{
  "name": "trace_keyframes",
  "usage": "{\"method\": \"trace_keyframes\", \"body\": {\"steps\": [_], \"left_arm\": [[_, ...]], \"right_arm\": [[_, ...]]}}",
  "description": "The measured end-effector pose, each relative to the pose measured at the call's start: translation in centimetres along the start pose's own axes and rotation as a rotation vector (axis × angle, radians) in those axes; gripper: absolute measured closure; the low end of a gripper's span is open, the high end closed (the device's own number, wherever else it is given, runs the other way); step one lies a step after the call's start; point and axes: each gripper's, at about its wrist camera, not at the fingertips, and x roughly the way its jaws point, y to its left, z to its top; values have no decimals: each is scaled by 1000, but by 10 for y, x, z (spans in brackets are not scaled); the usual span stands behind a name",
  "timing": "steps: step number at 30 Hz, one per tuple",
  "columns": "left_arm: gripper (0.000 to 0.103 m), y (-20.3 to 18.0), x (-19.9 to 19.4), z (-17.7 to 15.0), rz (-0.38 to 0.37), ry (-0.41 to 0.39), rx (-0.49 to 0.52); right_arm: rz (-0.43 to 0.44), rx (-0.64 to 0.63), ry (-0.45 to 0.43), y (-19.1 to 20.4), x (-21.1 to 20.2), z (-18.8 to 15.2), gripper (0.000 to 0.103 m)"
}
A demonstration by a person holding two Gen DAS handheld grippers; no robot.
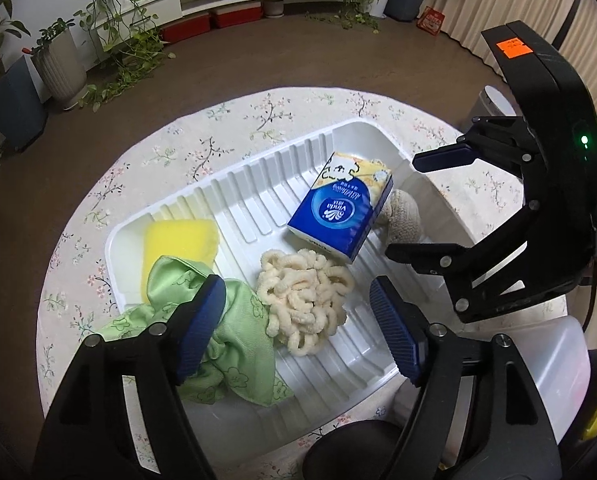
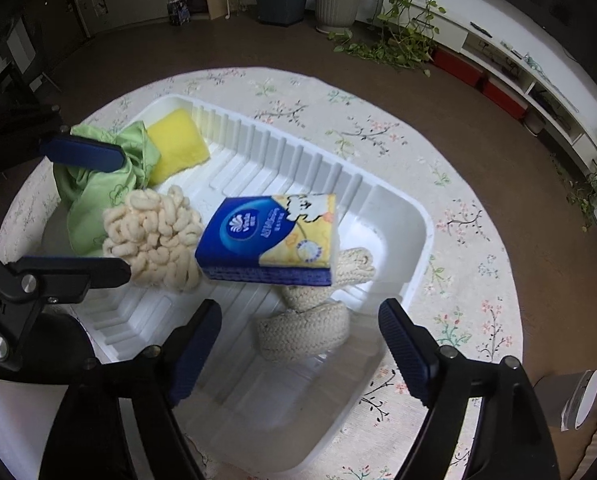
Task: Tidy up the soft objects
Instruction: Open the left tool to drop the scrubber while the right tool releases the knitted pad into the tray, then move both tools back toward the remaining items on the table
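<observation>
White plastic tray [image 1: 382,136] on the desk holds the tissue pack [image 1: 340,210], tilted on a knitted piece [image 2: 302,330]; both grippers, left gripper [image 1: 298,326] and right gripper [image 2: 300,354], hang released. A careless grab could topple the pack.

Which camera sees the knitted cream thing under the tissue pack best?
The right wrist view. There the knitted piece lies in plain sight in the white tray, only its far end tucked under the tissue pack. In the left wrist view only a small rounded bit peeks out behind the pack.
</observation>
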Motion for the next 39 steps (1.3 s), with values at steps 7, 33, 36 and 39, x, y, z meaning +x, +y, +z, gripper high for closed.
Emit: {"method": "trace_keyframes", "body": {"steps": [7,33,36,39], "left_arm": [[13,3,-17,0,-6,-47,-18],[0,44,-120,-114,77,-380,-324],[0,41,-121,-137,83,-380,-342],[0,40,-125,-161,78,-388,-373]], "right_arm": [[21,40,-48,-7,-16,1,20],[-20,279,-274,-50,-100,-73,0],[-13,294,-278,-44,-104,-92,0],[0,318,-279,-38,-106,-112,0]]}}
